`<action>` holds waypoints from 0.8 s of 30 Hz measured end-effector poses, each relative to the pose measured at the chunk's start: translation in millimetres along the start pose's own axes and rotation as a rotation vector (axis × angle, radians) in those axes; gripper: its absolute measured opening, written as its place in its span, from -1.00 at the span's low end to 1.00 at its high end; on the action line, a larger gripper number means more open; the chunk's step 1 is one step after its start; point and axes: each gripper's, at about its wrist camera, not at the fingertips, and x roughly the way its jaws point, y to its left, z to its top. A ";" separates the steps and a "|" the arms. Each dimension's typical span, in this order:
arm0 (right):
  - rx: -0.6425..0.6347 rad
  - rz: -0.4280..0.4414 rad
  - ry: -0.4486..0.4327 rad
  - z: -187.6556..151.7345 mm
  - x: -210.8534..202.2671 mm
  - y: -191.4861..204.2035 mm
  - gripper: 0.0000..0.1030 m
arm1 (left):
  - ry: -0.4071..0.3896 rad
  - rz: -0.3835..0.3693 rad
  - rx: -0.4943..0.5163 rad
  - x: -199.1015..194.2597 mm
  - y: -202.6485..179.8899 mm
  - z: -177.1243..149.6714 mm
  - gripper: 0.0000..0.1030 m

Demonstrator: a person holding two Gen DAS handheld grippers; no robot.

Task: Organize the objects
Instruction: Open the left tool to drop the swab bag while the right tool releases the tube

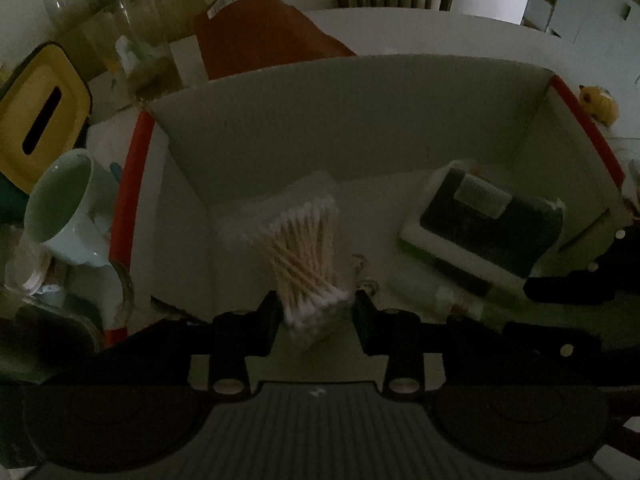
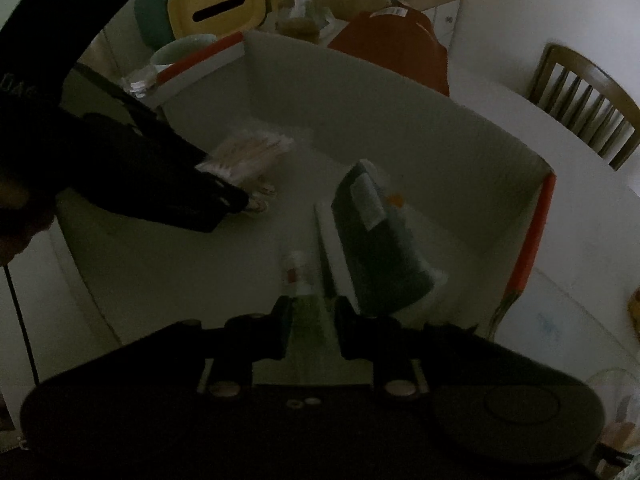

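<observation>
Placement underway: left tongs (image 1: pixel 316 308) clamp the cotton swab pack (image 1: pixel 306 256) over the box (image 1: pixel 360 120) at mid-frame. Right tongs (image 2: pixel 312 316) seemingly grip a small tube (image 2: pixel 306 300); next, lower and release.

Dim, underexposed fisheye views, edges bent, slightly blurred.

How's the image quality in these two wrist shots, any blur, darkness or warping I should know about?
Left wrist view: dim and underexposed, fisheye bending the box walls; the cotton swabs between the left gripper fingers look smeared. Right wrist view: darker, the right gripper body nearly black; the swab pack is blurred, and the chair curves at the edge.
</observation>
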 end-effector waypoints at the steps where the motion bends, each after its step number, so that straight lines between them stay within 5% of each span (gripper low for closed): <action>1: -0.001 0.002 0.000 0.0 -1.1 0.0 -0.49 | 0.005 0.004 -0.002 0.5 0.0 -0.1 -0.24; 5: 0.011 0.023 -0.014 -0.2 -7.9 -2.8 -0.40 | -0.018 -0.001 -0.018 -4.4 -0.3 -2.7 0.18; 7: 0.016 0.033 -0.026 -1.6 -12.9 -3.2 -0.36 | -0.037 -0.012 -0.026 -8.2 0.1 -3.5 0.22; 24: 0.091 0.116 -0.171 -33.7 -88.6 -21.0 -0.16 | -0.188 -0.033 -0.026 -61.7 -19.5 -29.9 0.22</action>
